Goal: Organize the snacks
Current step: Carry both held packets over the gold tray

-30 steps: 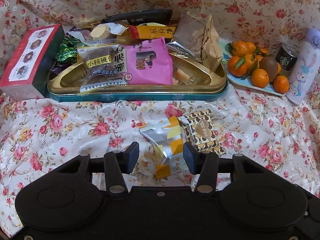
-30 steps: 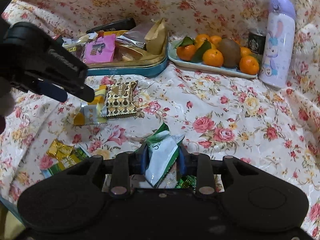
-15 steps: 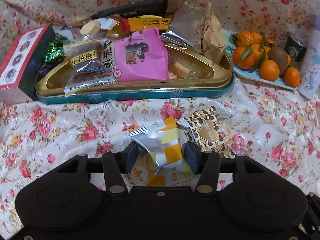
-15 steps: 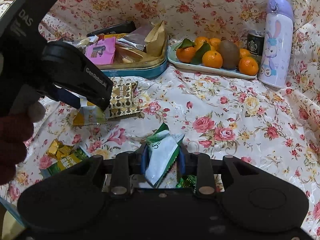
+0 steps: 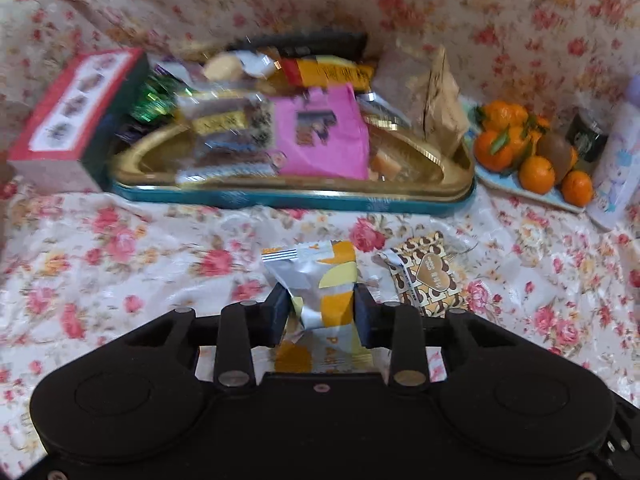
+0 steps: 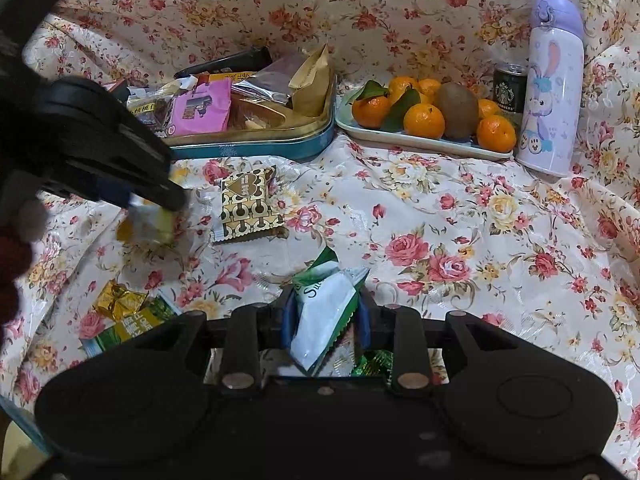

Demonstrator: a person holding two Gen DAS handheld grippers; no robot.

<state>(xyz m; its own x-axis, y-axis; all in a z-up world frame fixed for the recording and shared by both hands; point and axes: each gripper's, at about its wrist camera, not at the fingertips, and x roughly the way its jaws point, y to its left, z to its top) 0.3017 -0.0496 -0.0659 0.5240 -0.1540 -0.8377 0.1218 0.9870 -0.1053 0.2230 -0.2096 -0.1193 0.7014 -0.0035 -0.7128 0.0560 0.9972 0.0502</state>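
Silver-and-yellow foil packet (image 5: 320, 284) sat between the fingers of the left gripper (image 5: 320, 310), whose jaws had just been closing; both pads pressed against the wrapper's sides, pinching it at its middle. Its lower end trailed beneath the fingers onto the floral cloth (image 5: 120, 248). Just beside the right-hand finger lay a brown-and-cream patterned packet (image 5: 428, 280), apart from the pads. Ahead of the fingertips, beyond a strip of bare cloth, stood the gold tin with a teal rim (image 5: 280, 196), heaped with wrapped snacks, a pink packet (image 5: 320, 136) uppermost. A red box (image 5: 76, 120) touched the tin's left end. Ahead and to the right, a plate of oranges (image 5: 532, 160) stood near the tin.

Seen from the right wrist, the right gripper (image 6: 325, 316) was clamped on a white-and-green packet (image 6: 324, 312), held upright between blue pads (image 6: 289, 320). To the left of those fingers lay gold and green sweets (image 6: 120, 312). Far ahead and right stood a lilac flask (image 6: 554, 88) beside a dark can (image 6: 509, 88).
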